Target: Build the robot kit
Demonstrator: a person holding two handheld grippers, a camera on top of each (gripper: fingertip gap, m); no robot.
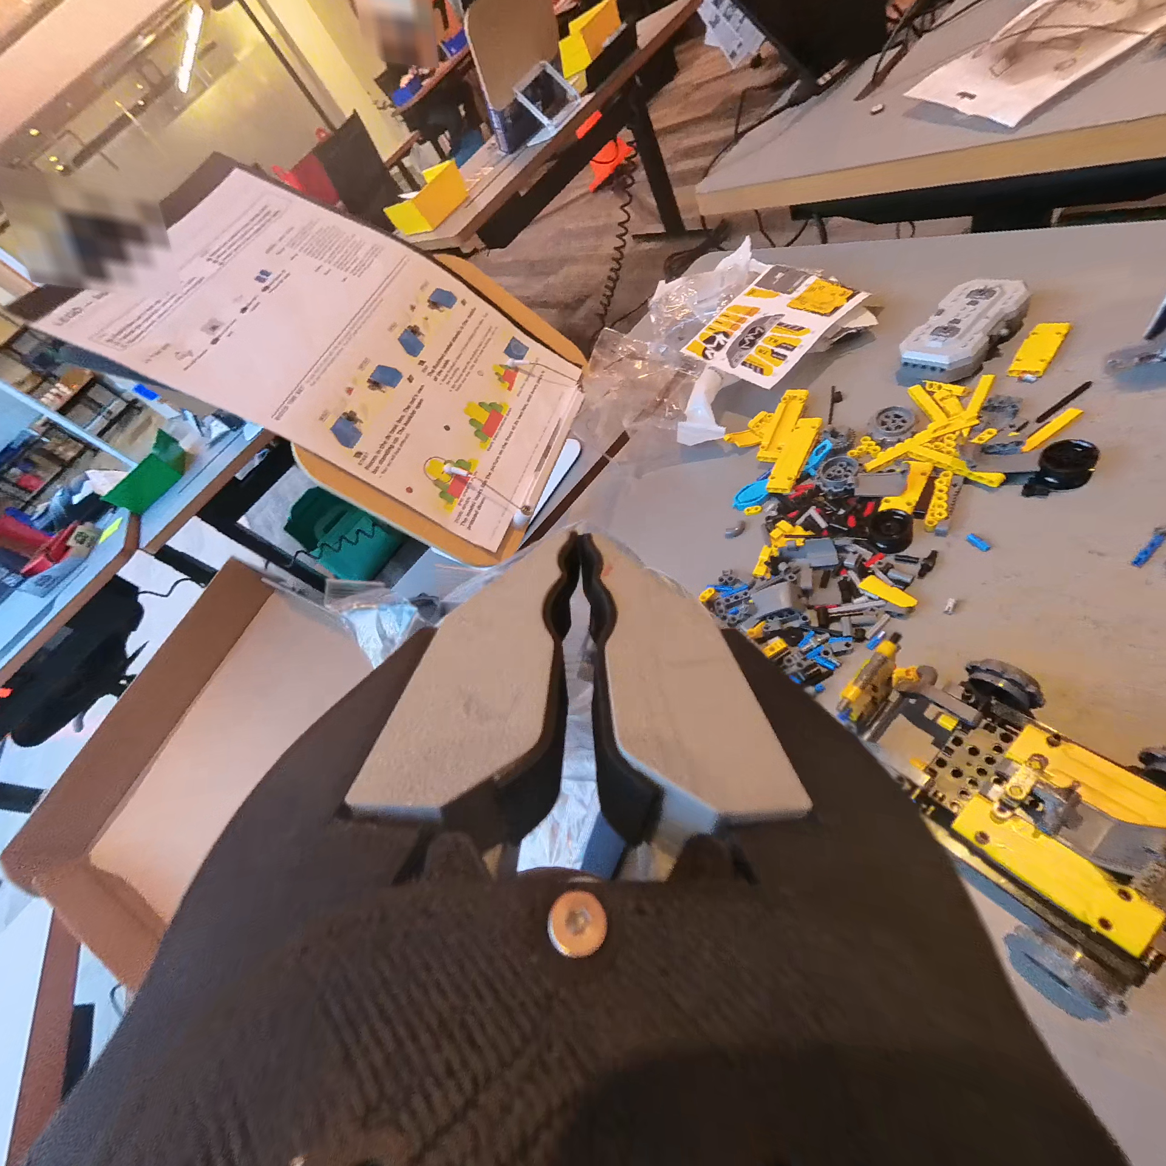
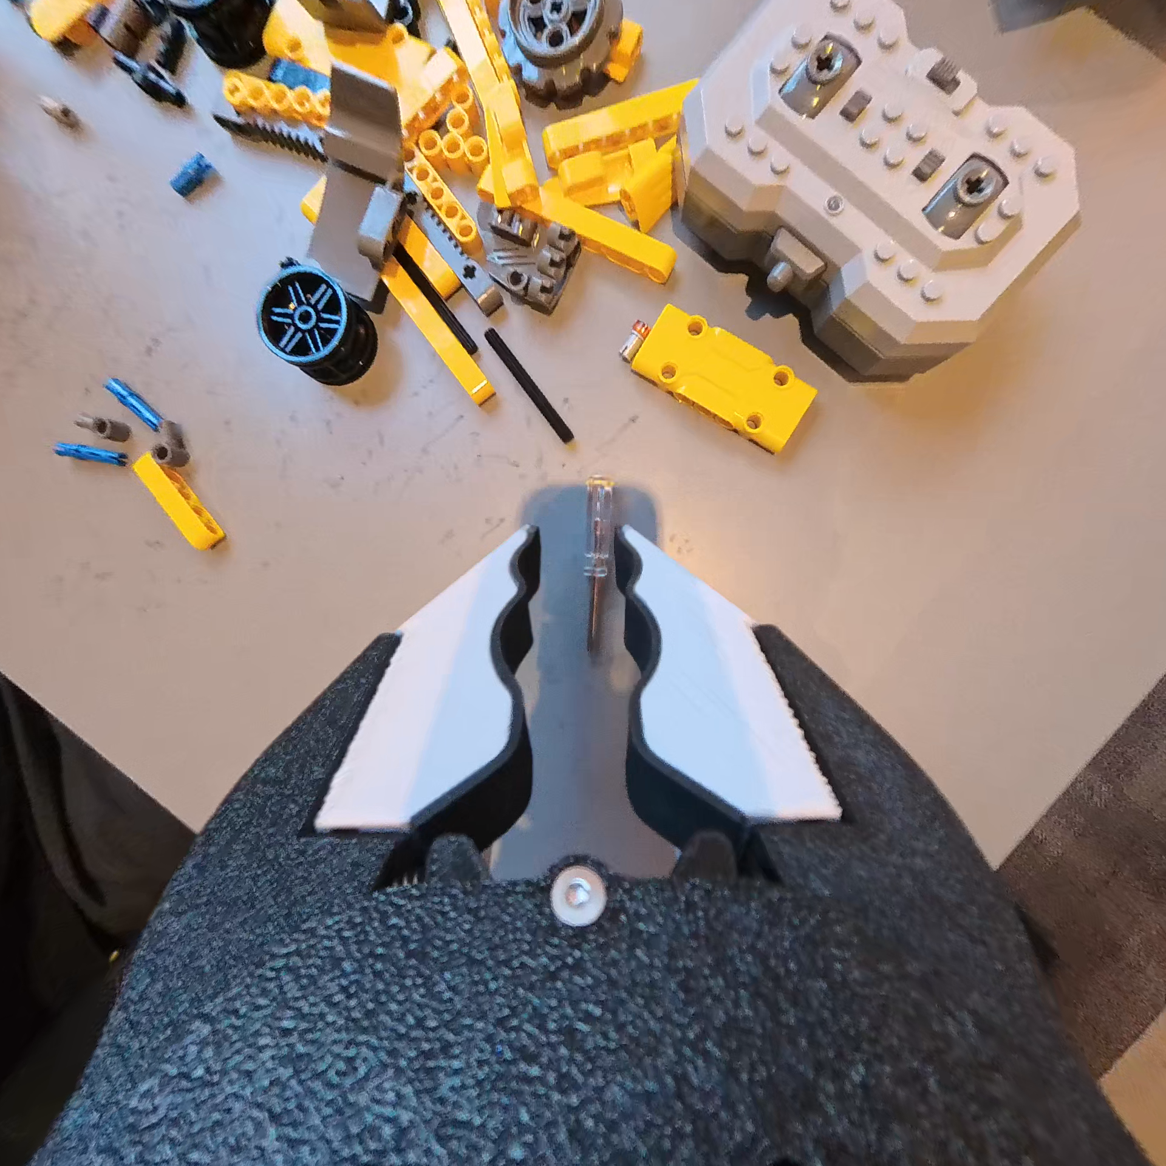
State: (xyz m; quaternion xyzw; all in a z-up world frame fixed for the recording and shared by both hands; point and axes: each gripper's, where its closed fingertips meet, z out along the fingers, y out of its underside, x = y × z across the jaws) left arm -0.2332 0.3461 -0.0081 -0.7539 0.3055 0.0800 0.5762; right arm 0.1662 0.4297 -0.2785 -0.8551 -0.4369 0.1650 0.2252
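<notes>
We see the left gripper raised above the counter's edge, its fingers pressed together at the tips with nothing between them. Ahead of it a printed instruction sheet rests on a tilted wooden stand, and to its right a pile of yellow, grey and blue building-brick parts lies spread on the counter, with a part-built yellow vehicle nearer the camera and a sticker sheet on clear plastic bags farther off. The right gripper hovers low over the counter, fingers parted narrowly, and a small clear rod piece lies on the surface in the gap between them; we cannot tell whether either finger touches it. Just beyond are a black axle, a yellow panel, a grey battery box and a black wheel.
</notes>
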